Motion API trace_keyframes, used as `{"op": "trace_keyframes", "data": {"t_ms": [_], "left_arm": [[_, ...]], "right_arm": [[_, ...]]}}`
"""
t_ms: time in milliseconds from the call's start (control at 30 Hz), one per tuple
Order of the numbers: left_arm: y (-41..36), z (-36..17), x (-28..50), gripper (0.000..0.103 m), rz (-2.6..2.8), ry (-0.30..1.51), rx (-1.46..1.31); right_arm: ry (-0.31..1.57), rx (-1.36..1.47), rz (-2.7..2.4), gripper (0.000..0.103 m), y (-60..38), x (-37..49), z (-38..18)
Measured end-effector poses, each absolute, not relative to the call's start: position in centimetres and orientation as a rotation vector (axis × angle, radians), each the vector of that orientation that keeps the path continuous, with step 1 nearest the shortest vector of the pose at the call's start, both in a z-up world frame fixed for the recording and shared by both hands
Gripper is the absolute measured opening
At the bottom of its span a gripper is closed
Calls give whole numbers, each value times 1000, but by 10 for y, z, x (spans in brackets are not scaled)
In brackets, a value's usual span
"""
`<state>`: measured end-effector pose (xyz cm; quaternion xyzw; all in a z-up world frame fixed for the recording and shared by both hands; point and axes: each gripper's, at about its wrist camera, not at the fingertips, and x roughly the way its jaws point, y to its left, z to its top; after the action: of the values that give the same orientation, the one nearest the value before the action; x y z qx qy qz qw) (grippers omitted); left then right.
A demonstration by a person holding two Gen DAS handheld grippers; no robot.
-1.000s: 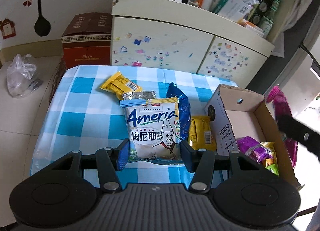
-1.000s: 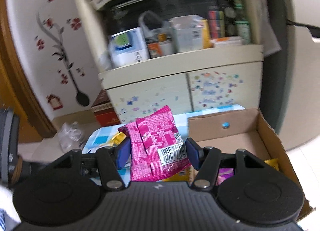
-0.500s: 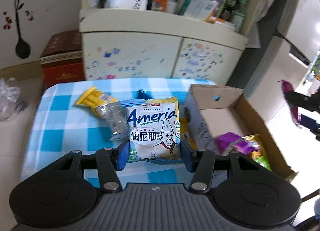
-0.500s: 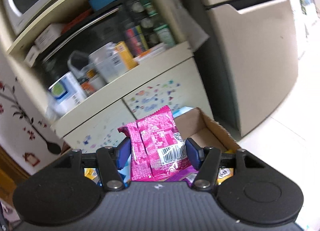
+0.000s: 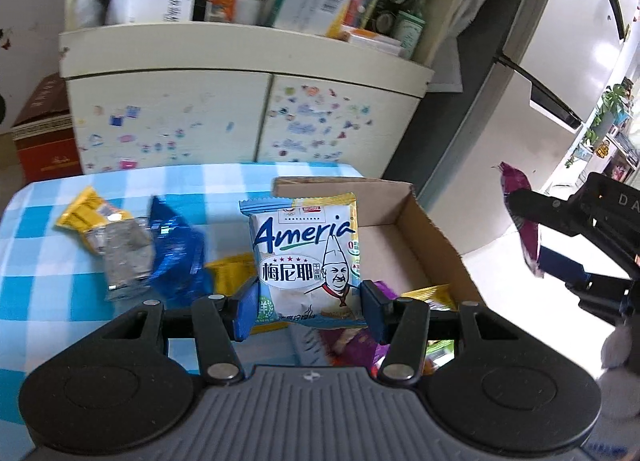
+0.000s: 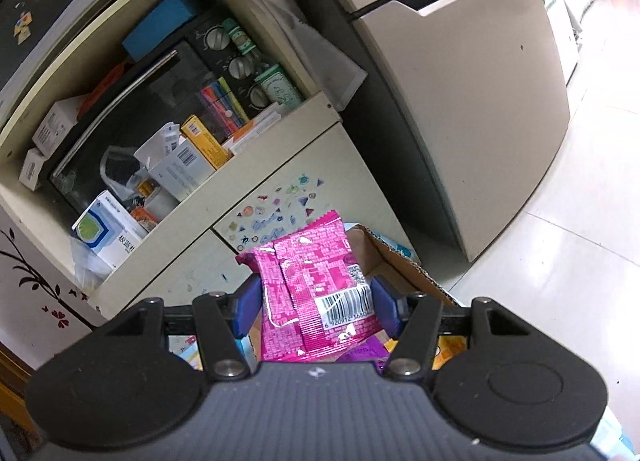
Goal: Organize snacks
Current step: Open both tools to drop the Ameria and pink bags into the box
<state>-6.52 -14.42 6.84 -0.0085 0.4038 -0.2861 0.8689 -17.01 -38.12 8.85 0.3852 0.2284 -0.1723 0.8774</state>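
Note:
My left gripper (image 5: 306, 311) is shut on a white and blue Ameria snack packet (image 5: 306, 257), held upright above the near left part of the open cardboard box (image 5: 424, 237). The box holds purple and yellow packets (image 5: 430, 295). My right gripper (image 6: 316, 311) is shut on a pink snack packet (image 6: 316, 289), raised above the box's right side (image 6: 394, 265); it also shows at the right of the left wrist view (image 5: 520, 221). Yellow (image 5: 86, 213), silver (image 5: 126, 251) and blue (image 5: 180, 257) packets lie on the checked tablecloth (image 5: 48, 281).
A cream cabinet (image 5: 240, 117) with stickers and a cluttered shelf stands behind the table. A red carton (image 5: 40, 133) sits on the floor at the left. A refrigerator (image 6: 460, 101) stands to the right of the cabinet, with tiled floor beside it.
My left gripper has carried the Ameria packet rightward from the table to over the box. My right gripper has lifted and swung right, tilting up with the pink packet.

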Motion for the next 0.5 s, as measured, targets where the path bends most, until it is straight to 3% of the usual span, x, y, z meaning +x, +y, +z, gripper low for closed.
{"op": "trace_keyframes", "data": {"t_ms": [333,400,500], "left_arm": [[-194,62,-59,59,-626,857,46],[-199,62,-57,68,-618,850,52],[-201,64,-57,80,-615,839,43]], "right_arm": [[491,897,-370,62,-393,-165,76],[490,919,-372,65,-394,-164,74],[480,913,-381,78,-393,-165,75]]}}
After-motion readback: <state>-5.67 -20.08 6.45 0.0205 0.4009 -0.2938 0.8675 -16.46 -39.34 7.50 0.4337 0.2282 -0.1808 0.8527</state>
